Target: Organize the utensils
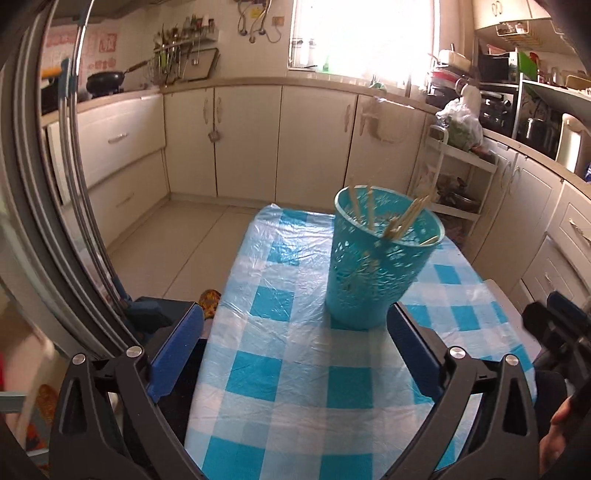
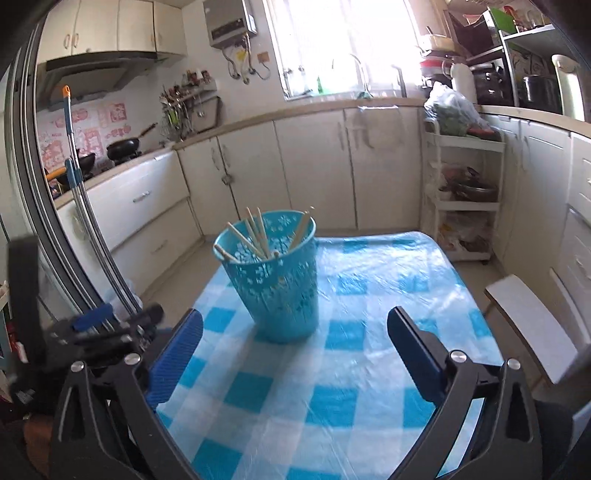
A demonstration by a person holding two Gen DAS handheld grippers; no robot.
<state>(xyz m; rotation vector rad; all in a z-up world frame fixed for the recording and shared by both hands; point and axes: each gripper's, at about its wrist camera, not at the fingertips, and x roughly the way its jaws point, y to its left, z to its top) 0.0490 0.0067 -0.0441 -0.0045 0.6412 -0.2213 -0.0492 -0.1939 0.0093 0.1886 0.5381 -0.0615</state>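
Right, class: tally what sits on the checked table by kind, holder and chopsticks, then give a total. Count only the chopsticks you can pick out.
Turquoise holder: 1
Wooden chopsticks standing in it: about 5 can be made out in the right wrist view; more may be hidden inside
Total: about 6 things on the checked table

We see kitchen, cream cabinets (image 2: 314, 166) running along far wall and down right side, pale countertop (image 2: 258, 120) on top. Window (image 2: 343, 40) blown out, strong daylight in. Floor (image 1: 177, 251) light tile. Black wok (image 2: 123, 146) on stove at left, range hood (image 2: 96, 70) above it, pink-patterned wall decor (image 2: 92, 129) behind. Water heater (image 2: 229, 20) on wall left of window. White trolley rack (image 2: 461, 199) at right, bagged greens (image 2: 448, 112) on top. White stool (image 2: 532, 325) near right. Mop handles (image 2: 81, 177) lean at left.
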